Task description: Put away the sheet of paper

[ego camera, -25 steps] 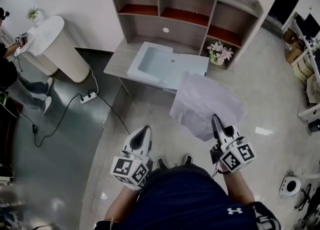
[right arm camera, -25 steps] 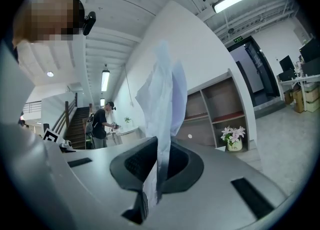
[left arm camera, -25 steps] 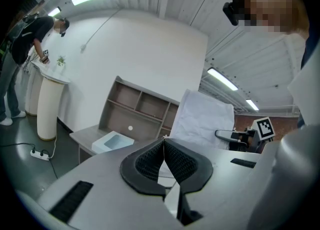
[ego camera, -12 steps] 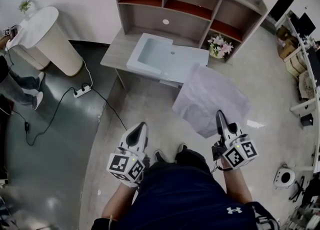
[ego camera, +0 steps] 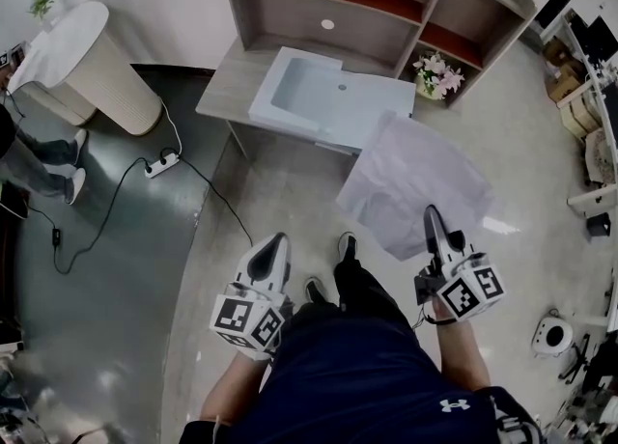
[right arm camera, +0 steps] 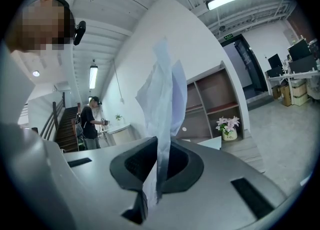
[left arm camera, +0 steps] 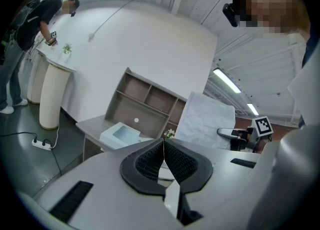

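A white sheet of paper [ego camera: 415, 181] hangs in the air in front of the desk, pinched at its near edge by my right gripper [ego camera: 432, 214], which is shut on it. In the right gripper view the sheet of paper [right arm camera: 162, 104] rises edge-on from between the closed jaws. My left gripper [ego camera: 276, 243] is at the lower left of the head view, away from the paper, shut with nothing between its jaws. From the left gripper view the paper [left arm camera: 206, 119] and the right gripper [left arm camera: 230, 133] show to the right. A pale blue open box [ego camera: 328, 97] lies on the desk.
The grey desk [ego camera: 227, 90] carries a shelf unit [ego camera: 377, 8] with red-lined cubbies and a pot of flowers [ego camera: 435, 73]. A white round stand [ego camera: 87, 61] and a power strip with cable [ego camera: 159, 164] are at left. A person [ego camera: 29, 157] stands at far left.
The head view has shifted a little closer to the desk. Both grippers have moved slightly, the right one still carrying the paper, which now hangs nearer the desk's right front corner.
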